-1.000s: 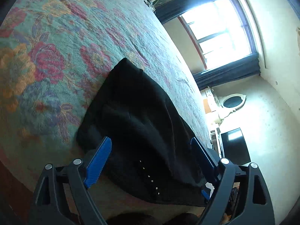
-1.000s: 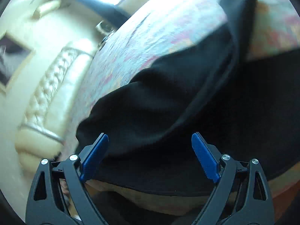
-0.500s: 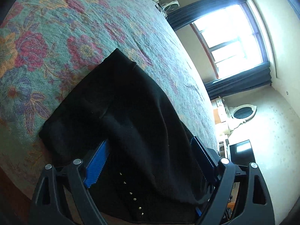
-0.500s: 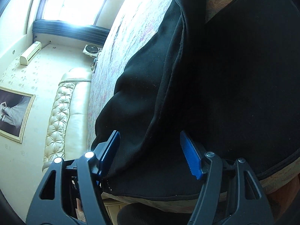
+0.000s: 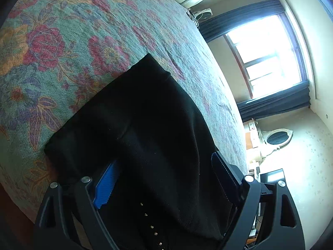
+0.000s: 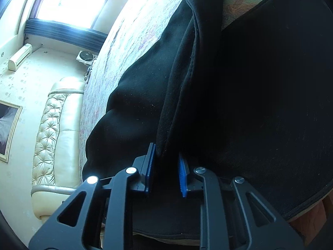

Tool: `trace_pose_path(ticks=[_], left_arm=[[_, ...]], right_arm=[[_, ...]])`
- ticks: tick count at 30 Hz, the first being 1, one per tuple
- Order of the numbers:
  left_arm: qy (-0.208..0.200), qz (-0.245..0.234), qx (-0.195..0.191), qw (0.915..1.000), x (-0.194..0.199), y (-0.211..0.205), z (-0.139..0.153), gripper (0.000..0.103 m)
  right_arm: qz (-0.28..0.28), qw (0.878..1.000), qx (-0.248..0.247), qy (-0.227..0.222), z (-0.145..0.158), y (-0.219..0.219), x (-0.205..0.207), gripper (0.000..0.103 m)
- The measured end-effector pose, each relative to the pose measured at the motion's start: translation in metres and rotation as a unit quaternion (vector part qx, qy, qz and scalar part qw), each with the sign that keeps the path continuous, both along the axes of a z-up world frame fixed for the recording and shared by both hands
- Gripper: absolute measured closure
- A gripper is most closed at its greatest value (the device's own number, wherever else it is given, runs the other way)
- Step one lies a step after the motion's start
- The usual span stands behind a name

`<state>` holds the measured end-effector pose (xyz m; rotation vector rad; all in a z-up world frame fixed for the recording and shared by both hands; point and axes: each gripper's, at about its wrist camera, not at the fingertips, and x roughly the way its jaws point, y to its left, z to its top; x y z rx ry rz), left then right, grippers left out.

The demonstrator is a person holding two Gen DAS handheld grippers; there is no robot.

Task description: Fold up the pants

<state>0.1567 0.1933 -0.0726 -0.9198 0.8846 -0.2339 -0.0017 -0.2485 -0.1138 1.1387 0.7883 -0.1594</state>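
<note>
Black pants (image 5: 145, 125) lie on a floral bedspread (image 5: 62, 41), with a row of small studs near the camera. My left gripper (image 5: 164, 179) is open, its blue pads (image 5: 106, 185) spread wide over the near part of the pants. In the right wrist view the pants (image 6: 260, 104) fill most of the frame, with one fold raised. My right gripper (image 6: 165, 164) is shut on that raised fold of black cloth, the pads (image 6: 182, 175) pinching its edge.
The bed's near edge runs below both grippers. A tufted cream headboard (image 6: 54, 129) and a framed picture (image 6: 8, 129) stand at the left. A bright window with dark curtains (image 5: 268, 48), an oval mirror (image 5: 276, 138) and a dark screen (image 5: 272, 176) are beyond the bed.
My right gripper closed from wide open onto a fold of the pants. My left gripper stayed open and moved slightly over the pants.
</note>
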Motion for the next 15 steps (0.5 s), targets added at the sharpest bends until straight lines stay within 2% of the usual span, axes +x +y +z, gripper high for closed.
trace_pose_path(ticks=[1, 3, 6, 9, 11, 12, 14, 15], left_arm=[[0.003, 0.001, 0.004, 1.0, 0.0, 0.0, 0.0, 0.027], [0.003, -0.001, 0.003, 1.0, 0.0, 0.003, -0.002, 0.045], [-0.007, -0.003, -0.021, 0.9997, 0.0, 0.017, -0.005, 0.064], [-0.009, -0.003, -0.046, 0.9989, -0.001, 0.025, -0.009, 0.074], [-0.005, -0.003, -0.053, 0.9986, 0.0, 0.028, -0.013, 0.079], [-0.002, -0.004, -0.055, 0.9985, 0.0, 0.029, -0.014, 0.087], [0.007, -0.003, -0.054, 0.9985, 0.0, 0.032, -0.017, 0.095], [0.012, -0.002, -0.056, 0.9983, 0.0, 0.034, -0.018, 0.096]], right_arm=[[0.0, 1.0, 0.001, -0.004, 0.0, -0.001, -0.003, 0.087], [0.0, 1.0, 0.006, -0.015, 0.001, -0.001, -0.009, 0.089], [0.005, 1.0, 0.003, -0.029, 0.007, 0.001, -0.016, 0.091], [0.011, 0.999, -0.003, -0.035, 0.013, 0.001, -0.022, 0.091], [0.008, 0.999, -0.001, -0.036, 0.011, 0.0, -0.024, 0.091], [0.007, 0.999, 0.002, -0.035, 0.008, -0.001, -0.024, 0.091], [0.007, 0.999, 0.002, -0.031, 0.005, -0.002, -0.026, 0.091], [0.006, 1.0, 0.004, -0.03, 0.003, -0.002, -0.024, 0.091]])
